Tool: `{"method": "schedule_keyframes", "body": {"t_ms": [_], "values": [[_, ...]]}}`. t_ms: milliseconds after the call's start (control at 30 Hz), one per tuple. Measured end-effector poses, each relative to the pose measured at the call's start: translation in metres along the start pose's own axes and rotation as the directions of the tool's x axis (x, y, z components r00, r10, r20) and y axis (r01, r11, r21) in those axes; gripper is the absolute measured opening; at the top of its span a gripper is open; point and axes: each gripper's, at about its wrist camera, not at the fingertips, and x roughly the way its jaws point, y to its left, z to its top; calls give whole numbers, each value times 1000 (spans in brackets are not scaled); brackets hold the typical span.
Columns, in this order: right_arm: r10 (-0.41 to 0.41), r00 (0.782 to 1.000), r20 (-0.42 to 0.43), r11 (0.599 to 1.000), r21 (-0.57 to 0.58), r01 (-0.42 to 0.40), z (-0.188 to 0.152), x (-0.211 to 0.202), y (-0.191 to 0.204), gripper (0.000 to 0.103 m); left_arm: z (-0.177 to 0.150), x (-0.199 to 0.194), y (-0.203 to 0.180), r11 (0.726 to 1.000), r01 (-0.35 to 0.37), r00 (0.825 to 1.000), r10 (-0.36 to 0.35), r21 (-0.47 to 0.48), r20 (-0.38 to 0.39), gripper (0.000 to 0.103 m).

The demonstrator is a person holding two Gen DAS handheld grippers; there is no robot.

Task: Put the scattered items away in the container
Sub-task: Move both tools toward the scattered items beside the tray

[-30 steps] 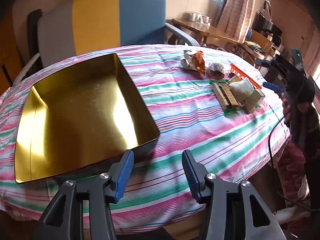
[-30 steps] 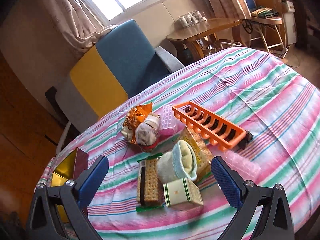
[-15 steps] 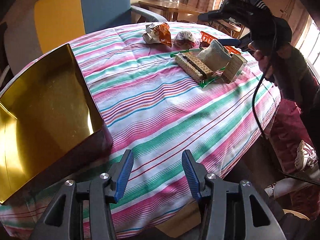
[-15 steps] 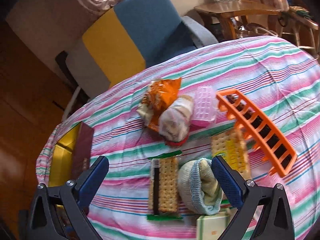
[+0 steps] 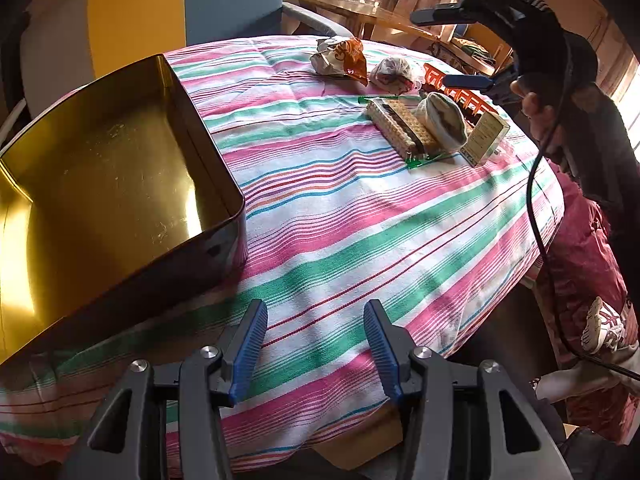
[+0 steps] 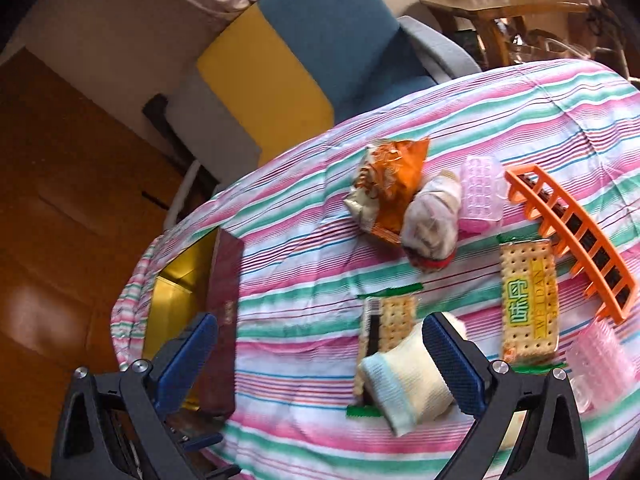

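Right gripper (image 6: 320, 352): jaws spread wide, nothing between them, held above the cluster of items on the far right part of the table (image 5: 360, 216). Its right finger overlaps the rolled sock (image 6: 404, 384) in the wrist view; I cannot tell whether it touches.

Left gripper (image 5: 316, 348): jaws moderately apart, empty, hovering over the near edge of the table, just beside the near right corner of the gold tin (image 5: 216, 152).

Container: the gold tin sits at the left side of the table, open, interior bare as far as both views show. No item in it yet.

Items still out, all grouped toward the right side, well apart from the tin:
- orange snack bag (image 6: 388, 188), touching a wrapped bundle (image 6: 432, 220)
- cracker pack (image 6: 386, 320), with the rolled sock lying partly on it
- second cracker pack with yellow label (image 6: 528, 300)
- small carton (image 5: 484, 138), standing tilted by the right edge
- orange plastic rack (image 6: 572, 240)
- two pink plastic pieces, one (image 6: 480, 196) by the bundle, one (image 6: 600, 360) near the right edge

Progress, judged: essentially at the start. Nothing transferred; every piece remains to be picked and carried across the striped cloth to the tin. The right gripper appears placed for a first pick, likely the sock or the cracker pack under it.
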Motion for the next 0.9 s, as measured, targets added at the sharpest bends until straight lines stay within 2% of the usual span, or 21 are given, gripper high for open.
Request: {"method": "schedule_keyframes", "body": {"t_ms": [167, 300, 400, 500, 600, 667, 733, 800, 833, 900], "values": [[-34, 995, -93, 998, 48, 39, 17, 43, -6, 103, -3, 5, 5, 1000, -22, 1000, 22, -13, -17, 51], [-79, 976, -205, 996, 26, 86, 19, 76, 0, 103, -4, 5, 7, 1000, -22, 1000, 21, -20, -18, 51], [-2, 962, -274, 999, 30, 11, 13, 88, 12, 103, -4, 7, 7, 999, -17, 1000, 17, -29, -22, 51], [115, 945, -307, 993, 27, -112, 1, 91, 31, 103, -4, 7, 8, 999, -9, 1000, 8, -37, -23, 51], [257, 906, -336, 965, 46, -257, -13, 91, 50, 103, -5, 7, 11, 998, 16, 1000, -17, -53, -19, 55], [282, 908, -311, 957, 19, -290, -19, 81, 60, 103, -5, 6, 13, 997, 33, 999, -35, -67, -15, 56], [243, 938, -248, 966, -29, -258, -18, 64, 64, 103, -6, 5, 13, 996, 41, 999, -42, -77, -12, 56], [135, 977, -164, 987, -70, -148, -11, 48, 57, 103, -6, 5, 13, 996, 44, 999, -45, -79, -11, 59], [80, 989, -121, 992, -87, -90, -7, 41, 53, 103, -6, 6, 12, 996, 45, 999, -46, -79, -11, 60], [-55, 994, -92, 995, -86, 47, -1, 39, 38, 103, -6, 7, 9, 996, 47, 999, -48, -74, -12, 65]]}}
